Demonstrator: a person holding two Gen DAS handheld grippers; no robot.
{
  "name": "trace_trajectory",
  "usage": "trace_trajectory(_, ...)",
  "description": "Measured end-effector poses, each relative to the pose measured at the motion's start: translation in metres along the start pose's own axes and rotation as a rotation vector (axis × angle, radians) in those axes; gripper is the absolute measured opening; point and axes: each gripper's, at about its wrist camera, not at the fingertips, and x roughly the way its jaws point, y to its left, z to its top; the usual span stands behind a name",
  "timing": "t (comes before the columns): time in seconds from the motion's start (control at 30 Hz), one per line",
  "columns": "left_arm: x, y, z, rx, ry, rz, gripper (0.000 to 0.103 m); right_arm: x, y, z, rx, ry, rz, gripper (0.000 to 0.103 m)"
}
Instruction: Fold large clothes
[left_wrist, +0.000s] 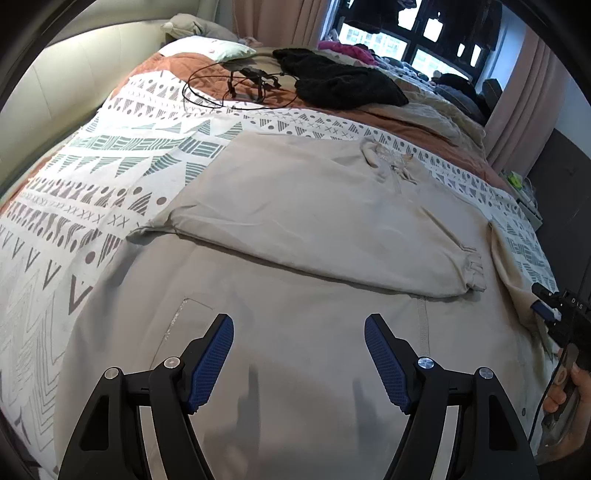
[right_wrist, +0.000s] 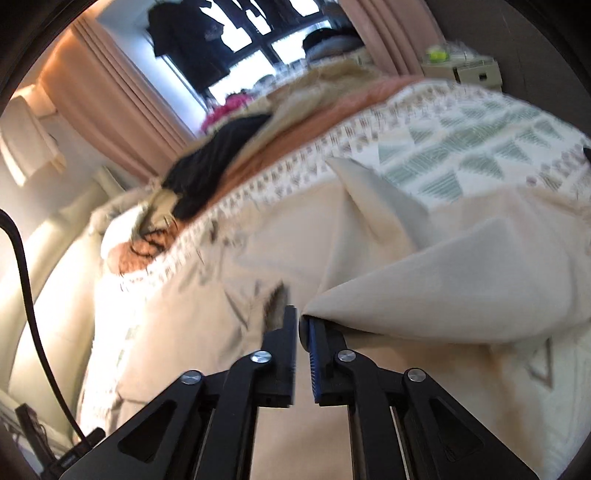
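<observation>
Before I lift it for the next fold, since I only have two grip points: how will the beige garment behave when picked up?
Probably floppy: the beige garment lies flat with soft creases, and its edge drapes in a loose cone beside the right gripper. Likely it will sag between two grip points, being broad. The folded sleeve may slide open when lifted.

Patterned bed (left_wrist: 110, 155), pink curtains (left_wrist: 291, 22), bright window (left_wrist: 373, 40).

A hoodie (left_wrist: 295, 229) lies flat on the patterned bedspread (left_wrist: 110, 177), one sleeve (left_wrist: 332, 240) folded across its body. Behind it rest a cable coil (left_wrist: 221, 88) and, to the right, a dark garment (left_wrist: 343, 81). A pillow (left_wrist: 210, 48) sits farther back (near the headboard, apparently).
</observation>
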Motion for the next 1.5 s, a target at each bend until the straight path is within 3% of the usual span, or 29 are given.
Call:
trace_trajectory(0.1, -0.002, 0.004, -0.001, -0.007, -0.004, 0.007, 0.075, 0.012, -0.005, -0.012, 0.053, 0.074, 0.049, 0.06)
trace_trajectory(0.2, -0.003, 0.005, -0.004, -0.013, -0.003, 0.002, 0.075, 0.002, -0.008, -0.019, 0.051, 0.056, 0.034, 0.065)
trace_trajectory(0.4, 0.002, -0.003, -0.005, -0.013, 0.027, -0.026, 0.075, -0.036, -0.037, -0.027, 0.162, -0.061, 0.045, 0.067)
trace_trajectory(0.7, 0.001, -0.024, -0.001, 0.051, 0.006, -0.054, 0.075, -0.091, -0.133, -0.022, 0.437, -0.238, -0.072, 0.067)
trace_trajectory(0.9, 0.017, -0.022, 0.006, 0.056, 0.027, -0.045, 0.075, -0.093, -0.176, -0.022, 0.54, -0.23, -0.114, 0.067)
trace_trajectory(1.03, 0.022, -0.018, 0.012, 0.045, 0.034, -0.036, 0.075, -0.088, -0.187, -0.047, 0.718, -0.197, -0.081, 0.067)
trace_trajectory(1.1, 0.023, -0.017, 0.014, 0.033, 0.041, -0.045, 0.075, -0.079, -0.192, -0.047, 0.726, -0.178, -0.074, 0.067)
trace_trajectory(1.33, 0.02, -0.016, 0.021, -0.002, 0.037, -0.081, 0.075, -0.064, -0.194, -0.027, 0.66, -0.216, -0.187, 0.066)
trace_trajectory(1.37, 0.02, -0.015, 0.021, -0.006, 0.037, -0.081, 0.075, -0.06, -0.194, -0.024, 0.642, -0.218, -0.201, 0.065)
trace_trajectory(1.43, 0.02, -0.012, 0.021, -0.021, 0.043, -0.078, 0.075, -0.053, -0.196, -0.017, 0.616, -0.214, -0.211, 0.047)
trace_trajectory(1.5, 0.017, -0.005, 0.02, -0.043, 0.039, -0.083, 0.075, -0.051, -0.2, -0.012, 0.62, -0.216, -0.21, 0.018)
